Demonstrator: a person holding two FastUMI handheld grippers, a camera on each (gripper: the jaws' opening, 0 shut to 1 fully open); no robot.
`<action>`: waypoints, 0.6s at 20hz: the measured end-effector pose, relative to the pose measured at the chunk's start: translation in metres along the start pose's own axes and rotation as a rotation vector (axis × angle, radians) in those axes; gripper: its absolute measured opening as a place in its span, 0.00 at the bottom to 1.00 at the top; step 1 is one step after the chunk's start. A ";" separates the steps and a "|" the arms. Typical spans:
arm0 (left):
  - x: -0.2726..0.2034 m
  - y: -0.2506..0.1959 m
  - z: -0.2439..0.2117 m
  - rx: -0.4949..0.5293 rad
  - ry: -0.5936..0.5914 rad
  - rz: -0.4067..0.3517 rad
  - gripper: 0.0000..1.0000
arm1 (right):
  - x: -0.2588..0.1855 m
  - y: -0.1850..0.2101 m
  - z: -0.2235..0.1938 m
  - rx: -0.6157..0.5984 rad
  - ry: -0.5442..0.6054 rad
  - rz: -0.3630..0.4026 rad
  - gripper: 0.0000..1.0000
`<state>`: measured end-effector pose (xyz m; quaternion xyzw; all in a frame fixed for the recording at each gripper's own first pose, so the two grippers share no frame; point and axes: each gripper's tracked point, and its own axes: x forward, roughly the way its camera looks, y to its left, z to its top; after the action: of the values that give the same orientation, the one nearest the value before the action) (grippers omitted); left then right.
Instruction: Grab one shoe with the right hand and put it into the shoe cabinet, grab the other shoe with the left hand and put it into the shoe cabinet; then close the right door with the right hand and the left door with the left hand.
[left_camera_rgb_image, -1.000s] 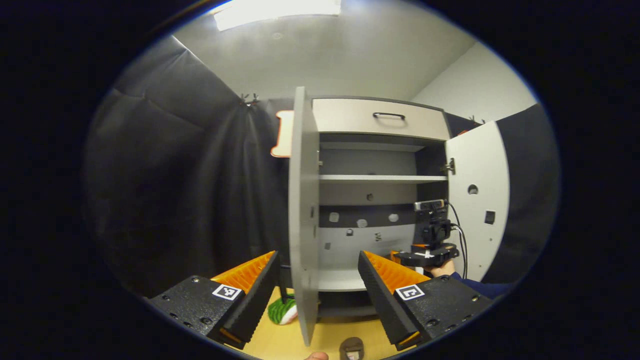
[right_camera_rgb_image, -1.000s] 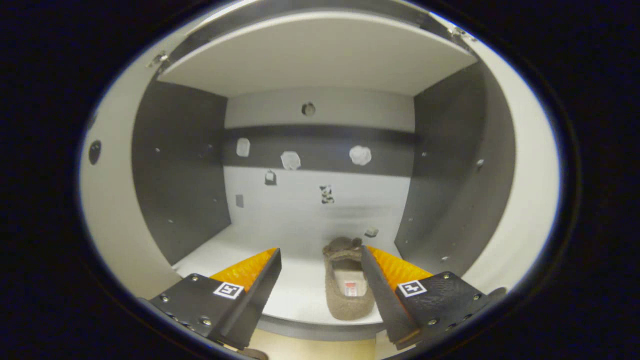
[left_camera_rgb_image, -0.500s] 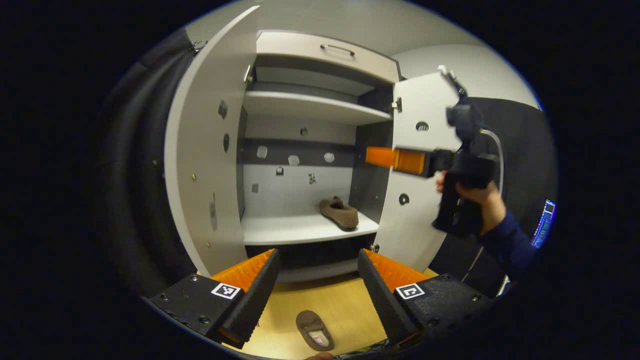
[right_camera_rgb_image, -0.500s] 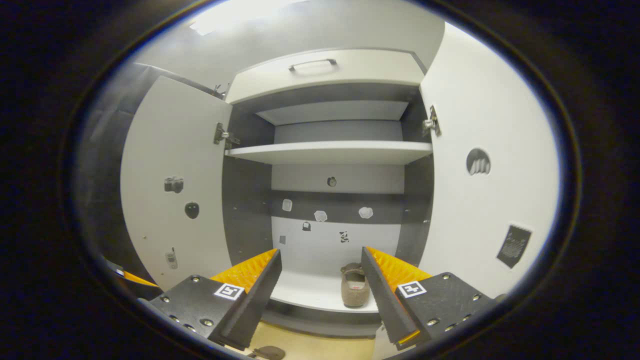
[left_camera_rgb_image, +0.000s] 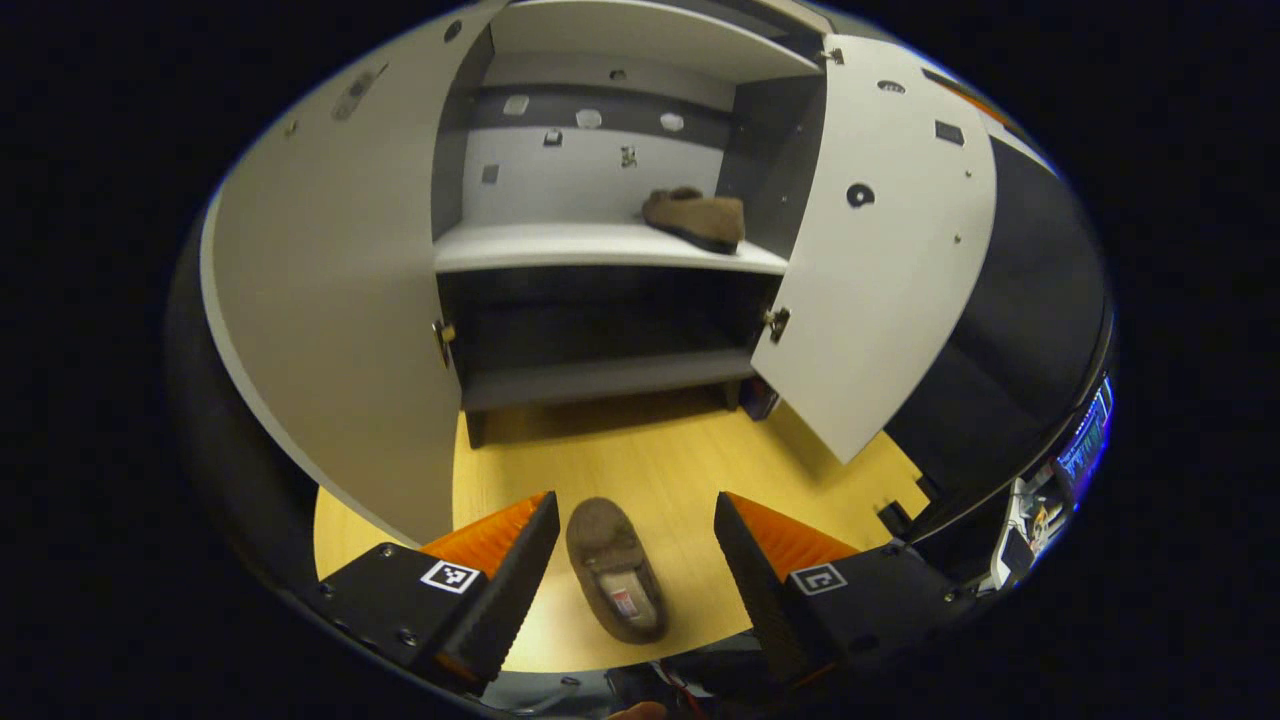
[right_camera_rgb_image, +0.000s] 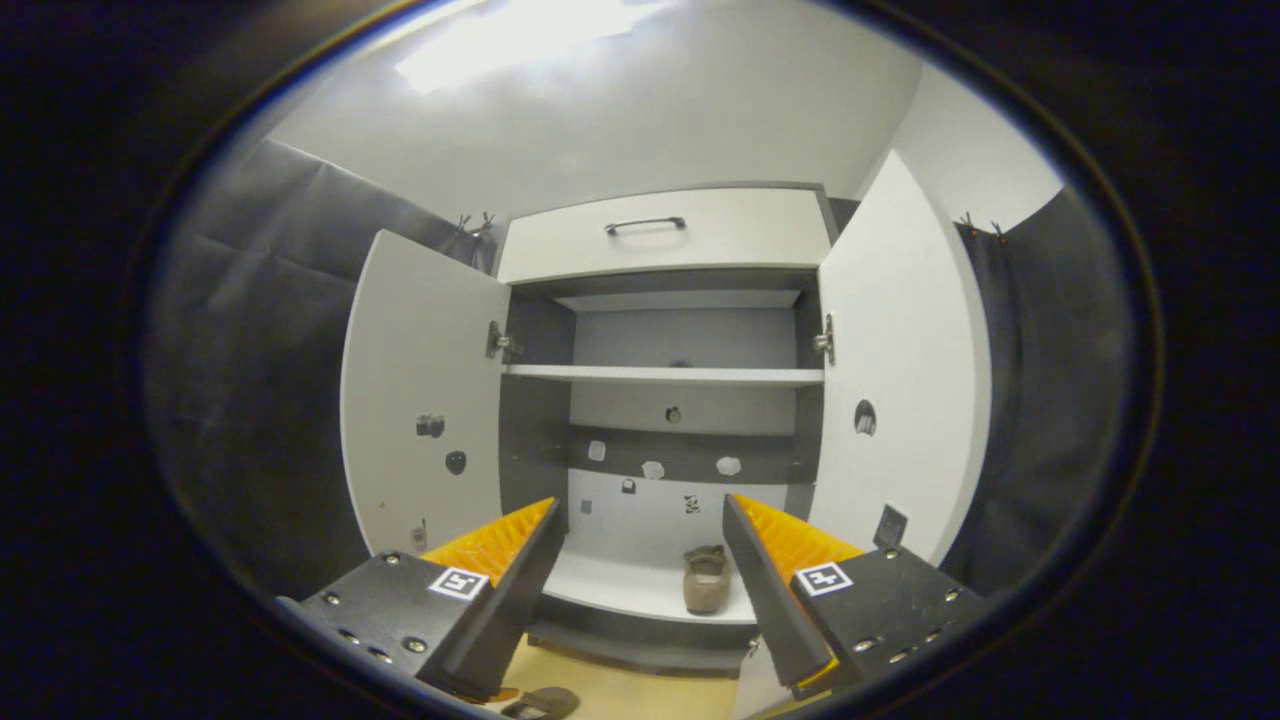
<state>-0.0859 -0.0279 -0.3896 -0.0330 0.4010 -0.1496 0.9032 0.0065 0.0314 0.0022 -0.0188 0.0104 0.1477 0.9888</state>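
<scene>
Since a second ago the left gripper (left_camera_rgb_image: 634, 545) has tipped down from the cabinet front toward the floor, and the right gripper (right_camera_rgb_image: 642, 565) has drawn back out of the shoe cabinet (right_camera_rgb_image: 665, 240), leaving one shoe behind on the shelf.

In the left gripper view the jaws are standing wide and holding nothing, hanging above the brown shoe on the floor (left_camera_rgb_image: 615, 582), which is showing in the gap between the two fingers, apart from both. That shoe is lying on the yellow wooden floor (left_camera_rgb_image: 640, 455) in front of the cabinet, its opening facing up. Farther off, the other shoe (left_camera_rgb_image: 697, 218) is resting on the white shelf (left_camera_rgb_image: 560, 248), toward its right side, close to the right wall. Both doors are hanging open: the left door (left_camera_rgb_image: 330, 300) and the right door (left_camera_rgb_image: 890, 260).

In the right gripper view the jaws are likewise spread wide and empty, pointing at the open cabinet from well back. The shelved shoe (right_camera_rgb_image: 705, 580) is sitting between the fingers in the picture, far beyond them. The left door (right_camera_rgb_image: 420, 400) and right door (right_camera_rgb_image: 900, 390) are swung outward, a drawer with a dark handle (right_camera_rgb_image: 645, 224) above them.
</scene>
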 end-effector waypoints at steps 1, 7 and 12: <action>0.010 0.004 -0.015 -0.013 0.048 0.006 0.97 | -0.005 -0.007 0.002 -0.011 -0.003 -0.016 0.96; 0.054 0.032 -0.086 -0.108 0.238 0.043 0.96 | -0.028 -0.040 0.012 -0.095 -0.026 -0.117 0.95; 0.068 0.045 -0.137 -0.058 0.385 0.081 0.94 | -0.049 -0.072 0.014 -0.129 -0.019 -0.227 0.96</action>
<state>-0.1327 0.0034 -0.5389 -0.0139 0.5714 -0.1050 0.8138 -0.0188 -0.0506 0.0202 -0.0822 -0.0108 0.0355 0.9959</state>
